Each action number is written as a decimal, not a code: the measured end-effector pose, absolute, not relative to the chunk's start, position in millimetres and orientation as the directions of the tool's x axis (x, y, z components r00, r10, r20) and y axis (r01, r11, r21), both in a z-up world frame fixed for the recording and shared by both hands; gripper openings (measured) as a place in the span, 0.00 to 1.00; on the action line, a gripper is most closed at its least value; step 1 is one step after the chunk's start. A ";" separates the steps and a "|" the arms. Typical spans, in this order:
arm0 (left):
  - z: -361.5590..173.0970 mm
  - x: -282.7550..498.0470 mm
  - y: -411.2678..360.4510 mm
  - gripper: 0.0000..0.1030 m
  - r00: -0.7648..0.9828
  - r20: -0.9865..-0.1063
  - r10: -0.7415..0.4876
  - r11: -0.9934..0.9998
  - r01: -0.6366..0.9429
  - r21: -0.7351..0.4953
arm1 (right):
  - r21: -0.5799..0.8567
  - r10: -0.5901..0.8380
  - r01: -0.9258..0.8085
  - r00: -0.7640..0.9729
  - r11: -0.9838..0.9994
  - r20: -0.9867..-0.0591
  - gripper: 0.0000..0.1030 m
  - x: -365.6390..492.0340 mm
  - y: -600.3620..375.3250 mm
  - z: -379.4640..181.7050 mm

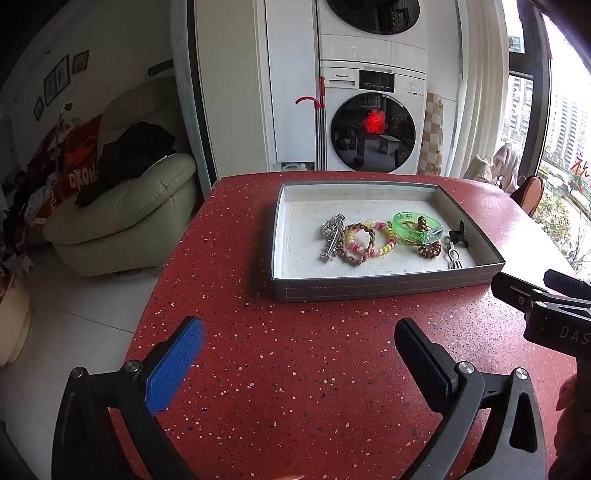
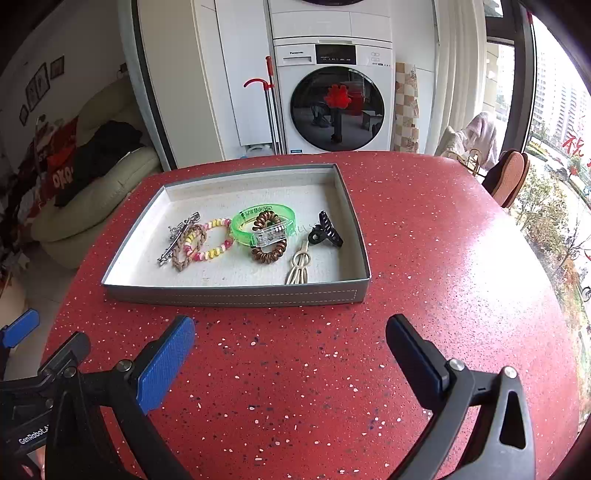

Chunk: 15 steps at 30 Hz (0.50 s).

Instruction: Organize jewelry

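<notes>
Grippers left [image 1: 299, 354] and right [image 2: 290, 347] wide, empty, above bench [image 2: 424, 221] near tray [image 2: 236, 293]. Risk: tangled bracelet [image 2: 264, 221] and coil tie [image 2: 269, 251] lifting together.

Red speckled table [image 2: 424, 258] in front of stacked white washer [image 2: 334, 98] and dryer [image 1: 369, 22] in a white cabinet, red-handled mop [image 2: 271, 107] beside. Cream sofa [image 1: 122, 218] left, piled with dark and red clothes, on white tile floor [image 1: 74, 325]; framed pictures [image 1: 55, 79] on wall. Daylight from big window [image 2: 554, 129] right, high-rises outside, chair [image 2: 508, 177] near it.
</notes>
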<state>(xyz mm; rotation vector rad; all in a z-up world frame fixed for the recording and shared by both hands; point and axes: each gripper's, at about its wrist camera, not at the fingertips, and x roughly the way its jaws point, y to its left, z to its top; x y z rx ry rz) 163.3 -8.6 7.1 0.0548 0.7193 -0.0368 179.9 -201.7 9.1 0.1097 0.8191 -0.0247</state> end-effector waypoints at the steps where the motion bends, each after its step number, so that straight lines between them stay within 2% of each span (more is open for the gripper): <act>1: 8.7 159.6 -8.5 1.00 0.762 -0.648 -0.013 0.998 0.050 0.039 | 0.087 0.015 0.068 0.693 0.994 -0.720 1.00 175.9 -201.3 10.4; 9: 14.7 143.5 -6.6 1.00 0.800 -0.600 -0.017 0.999 0.030 0.012 | 0.043 -0.032 0.077 0.765 0.996 -0.643 1.00 148.4 -195.2 24.2; 15: 17.6 132.8 -10.6 1.00 0.819 -0.573 -0.008 0.999 0.036 0.037 | -0.002 -0.062 0.076 0.804 0.997 -0.591 1.00 132.5 -186.7 33.3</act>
